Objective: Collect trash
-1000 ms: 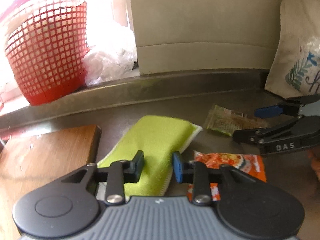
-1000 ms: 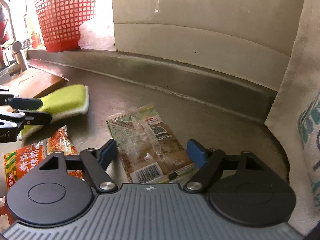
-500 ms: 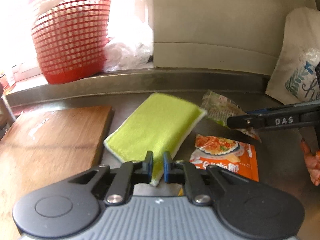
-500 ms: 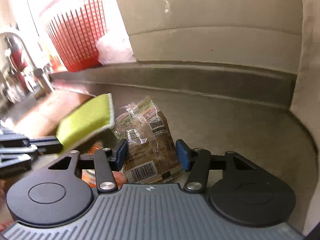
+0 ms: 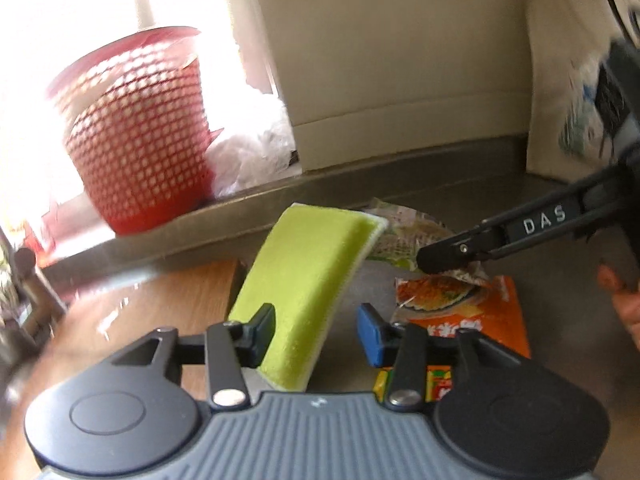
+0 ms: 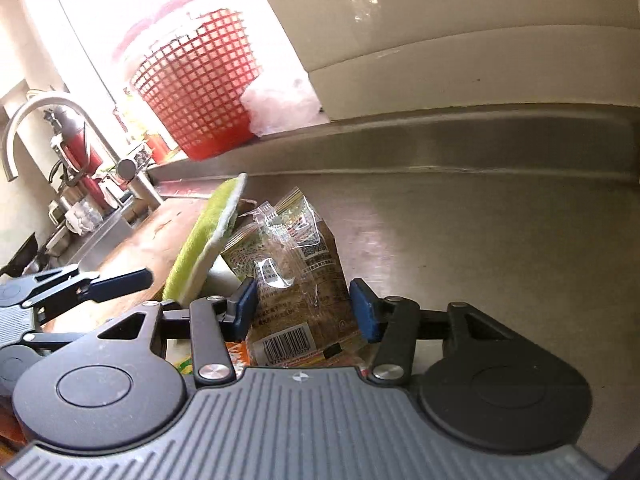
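A green-and-brown snack wrapper [image 6: 304, 264] stands crinkled between the blue pads of my right gripper [image 6: 304, 312], which press on both its sides. In the left wrist view the wrapper [image 5: 400, 236] sits under the right gripper's finger [image 5: 500, 236]. An orange snack wrapper [image 5: 480, 320] lies flat on the steel counter beside it. A lime-green sponge [image 5: 308, 264] tilts up on its edge, its near end between the jaws of my left gripper [image 5: 318, 330]. Those jaws are opening; a gap shows between the sponge and the right pad.
A red mesh basket [image 5: 136, 140] and a crumpled clear plastic bag [image 5: 252, 156] sit on the back ledge. A wooden cutting board [image 5: 160, 300] lies left of the sponge. A cloth tote bag [image 5: 560, 100] stands at right; a faucet [image 6: 48, 120] and sink at far left.
The left jaws closed on the sponge's near edge, then spread apart; the sponge went from lying flat to tilted up. The right jaws narrowed onto the green-brown wrapper and the gripper rolled.
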Action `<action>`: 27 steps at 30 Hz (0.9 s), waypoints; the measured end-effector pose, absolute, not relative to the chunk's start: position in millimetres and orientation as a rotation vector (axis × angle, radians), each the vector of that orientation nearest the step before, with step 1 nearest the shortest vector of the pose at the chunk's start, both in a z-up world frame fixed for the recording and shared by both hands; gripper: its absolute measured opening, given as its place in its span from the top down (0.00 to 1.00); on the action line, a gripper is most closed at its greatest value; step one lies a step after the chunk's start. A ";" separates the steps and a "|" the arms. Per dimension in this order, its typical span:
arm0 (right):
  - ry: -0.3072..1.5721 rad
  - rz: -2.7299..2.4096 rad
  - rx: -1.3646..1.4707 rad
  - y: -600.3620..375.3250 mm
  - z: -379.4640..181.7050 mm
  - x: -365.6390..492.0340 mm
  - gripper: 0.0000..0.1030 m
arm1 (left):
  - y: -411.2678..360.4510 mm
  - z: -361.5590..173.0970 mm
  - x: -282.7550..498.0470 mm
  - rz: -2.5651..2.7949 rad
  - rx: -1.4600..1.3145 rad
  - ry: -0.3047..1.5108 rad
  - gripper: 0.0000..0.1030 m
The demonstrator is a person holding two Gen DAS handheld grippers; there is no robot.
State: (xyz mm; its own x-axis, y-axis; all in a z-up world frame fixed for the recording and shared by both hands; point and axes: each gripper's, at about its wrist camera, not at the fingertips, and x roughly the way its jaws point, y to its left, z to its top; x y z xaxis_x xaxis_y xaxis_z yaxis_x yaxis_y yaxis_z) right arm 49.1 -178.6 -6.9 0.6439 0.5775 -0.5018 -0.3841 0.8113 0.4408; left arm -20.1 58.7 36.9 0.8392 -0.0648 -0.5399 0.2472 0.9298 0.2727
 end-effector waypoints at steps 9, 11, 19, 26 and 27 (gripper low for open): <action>0.646 0.589 0.315 -165.8 0.8 48.2 0.39 | 50.0 17.7 5.3 -0.005 0.465 0.563 0.70; 0.643 0.594 0.309 -164.2 2.2 47.1 0.39 | 54.1 21.4 1.8 0.018 0.442 0.541 0.77; 0.623 0.641 0.294 -152.2 11.9 36.3 0.39 | 88.9 57.3 -39.5 0.057 0.240 0.561 0.82; 0.591 0.721 0.262 -124.0 28.6 12.8 0.39 | 132.9 87.6 -113.1 0.118 0.123 0.546 0.82; 0.585 0.726 0.249 -117.0 31.9 8.3 0.40 | 138.6 89.7 -123.7 0.130 0.111 0.545 0.82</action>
State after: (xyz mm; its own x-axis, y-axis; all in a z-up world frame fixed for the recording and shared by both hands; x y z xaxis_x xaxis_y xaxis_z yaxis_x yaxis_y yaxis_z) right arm 8.3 -117.0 31.9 0.5981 0.6861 -0.4142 -0.5512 0.7274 0.4088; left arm -123.7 138.6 89.7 0.8473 0.1521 -0.5089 -0.0932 0.9858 0.1396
